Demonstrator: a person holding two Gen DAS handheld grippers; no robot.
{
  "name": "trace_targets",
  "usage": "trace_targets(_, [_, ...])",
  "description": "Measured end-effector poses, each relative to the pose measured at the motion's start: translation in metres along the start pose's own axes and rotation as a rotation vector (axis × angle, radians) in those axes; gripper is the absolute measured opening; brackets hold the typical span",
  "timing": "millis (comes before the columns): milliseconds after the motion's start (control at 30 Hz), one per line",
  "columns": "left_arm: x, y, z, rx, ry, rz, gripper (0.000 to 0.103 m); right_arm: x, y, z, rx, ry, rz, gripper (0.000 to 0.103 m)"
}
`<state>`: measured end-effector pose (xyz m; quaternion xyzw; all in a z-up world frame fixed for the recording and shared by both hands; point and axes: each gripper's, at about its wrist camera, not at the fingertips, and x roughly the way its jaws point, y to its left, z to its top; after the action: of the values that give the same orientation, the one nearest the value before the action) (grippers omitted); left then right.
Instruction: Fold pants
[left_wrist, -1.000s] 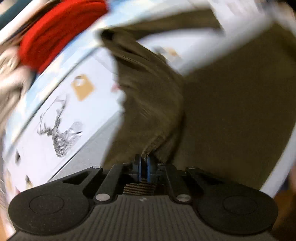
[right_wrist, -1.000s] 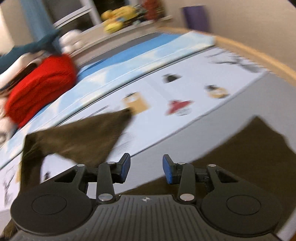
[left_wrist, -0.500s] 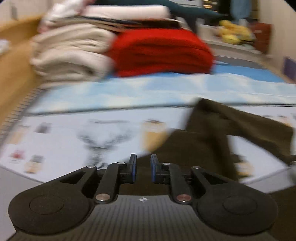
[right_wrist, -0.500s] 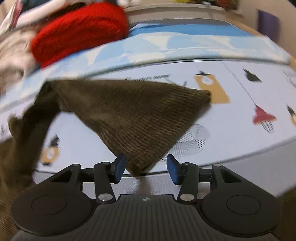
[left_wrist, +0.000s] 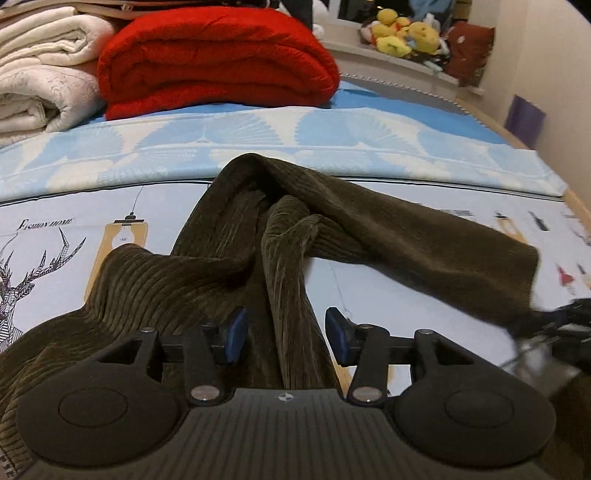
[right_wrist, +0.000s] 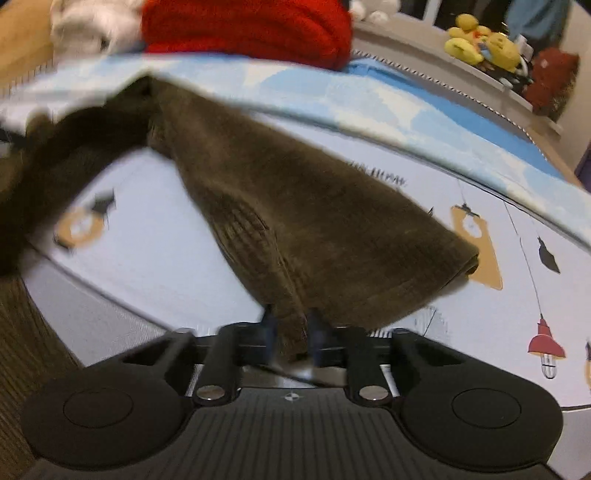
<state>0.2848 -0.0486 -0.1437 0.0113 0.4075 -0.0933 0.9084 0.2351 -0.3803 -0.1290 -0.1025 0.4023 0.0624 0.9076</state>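
Dark olive corduroy pants (left_wrist: 236, 258) lie crumpled on a printed bed sheet (left_wrist: 66, 236). One leg runs right to a cuff (left_wrist: 517, 280), the other bunches under my left gripper. My left gripper (left_wrist: 282, 334) is open, with a fold of the pants lying between its blue pads, not clamped. In the right wrist view the pant leg (right_wrist: 314, 221) stretches from the upper left down to my right gripper (right_wrist: 290, 334), whose fingers are closed on the cuff corner. The right gripper also shows blurred at the left wrist view's right edge (left_wrist: 554, 325).
A folded red blanket (left_wrist: 214, 55) and white quilts (left_wrist: 40, 70) are stacked at the head of the bed. Plush toys (left_wrist: 406, 33) sit on a ledge behind. A wooden bed frame (left_wrist: 580, 206) borders the right side.
My left gripper let go of the pants and opened wide. My right gripper moved onto the pant leg's cuff corner and closed on it.
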Motion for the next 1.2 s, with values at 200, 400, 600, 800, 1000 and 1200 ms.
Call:
trace_targets(200, [0.006, 0.003, 0.011, 0.006, -0.01, 0.018, 0.008, -0.065, -0.074, 0.036, 0.26, -0.175, 0.057, 0.013])
trace_targets(400, [-0.04, -0.029, 0.008, 0.351, -0.099, -0.327, 0.007, -0.142, -0.164, 0.102, 0.497, -0.319, -0.064, 0.013])
trace_targets(600, [-0.054, -0.053, -0.023, 0.545, 0.077, -0.611, 0.035, -0.134, -0.248, 0.113, 0.765, -0.232, -0.454, 0.037])
trace_targets(800, [-0.07, -0.028, -0.013, 0.493, 0.09, -0.688, 0.063, -0.108, -0.244, -0.012, 1.006, -0.132, -0.437, 0.052])
trace_targets(1000, [-0.047, 0.055, 0.009, 0.262, 0.093, -0.304, 0.067, -0.095, -0.236, -0.113, 1.263, 0.036, -0.47, 0.052])
trace_targets(1200, [-0.027, 0.172, 0.01, -0.072, 0.22, 0.153, 0.075, -0.07, -0.232, -0.108, 1.167, 0.09, -0.427, 0.052])
